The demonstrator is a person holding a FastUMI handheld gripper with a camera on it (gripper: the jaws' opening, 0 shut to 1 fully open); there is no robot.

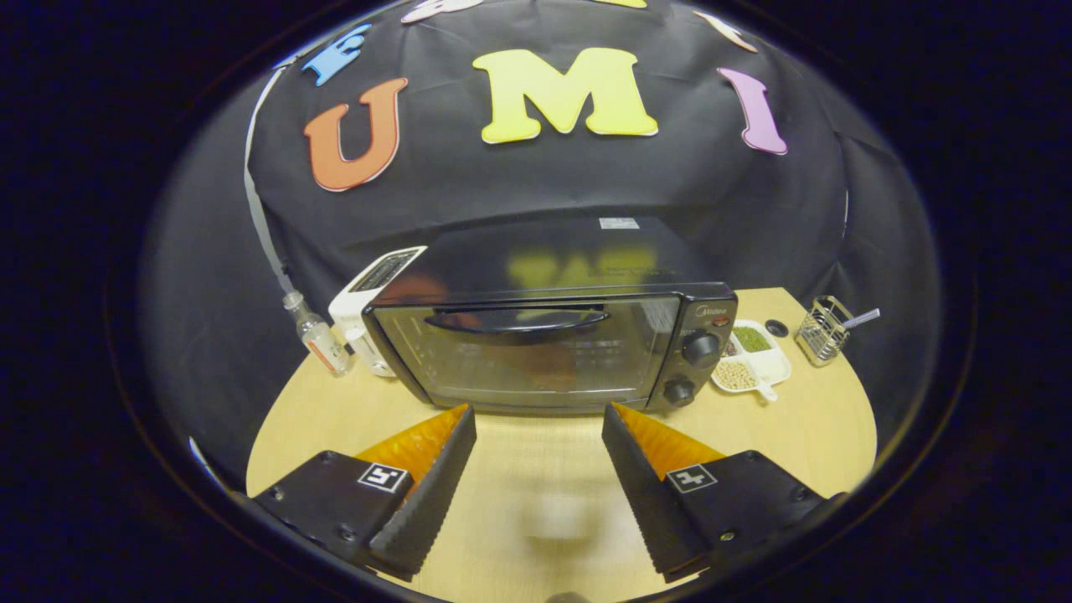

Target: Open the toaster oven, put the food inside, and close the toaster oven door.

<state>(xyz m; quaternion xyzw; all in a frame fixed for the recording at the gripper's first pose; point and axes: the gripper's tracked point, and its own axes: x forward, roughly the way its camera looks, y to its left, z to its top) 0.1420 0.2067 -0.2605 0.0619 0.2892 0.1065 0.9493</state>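
A black toaster oven (pixel 548 335) with a glass door (pixel 523 347) and a curved dark handle (pixel 515 319) stands shut on a pale wooden table (pixel 536 486), just beyond the handheld gripper (pixel 538 412), whose two fingers are spread wide with nothing between them, their tips near the oven's lower front edge but not touching it. Two round black knobs (pixel 699 347) sit on the oven's right-hand panel. Left of the oven stand a white boxy appliance (pixel 368 314) and a small clear bottle (pixel 318 335). Right of the oven lies a white divided dish (pixel 754 360) holding green and beige grains, and farther right a small wire basket (pixel 822 329) with a utensil handle sticking out.
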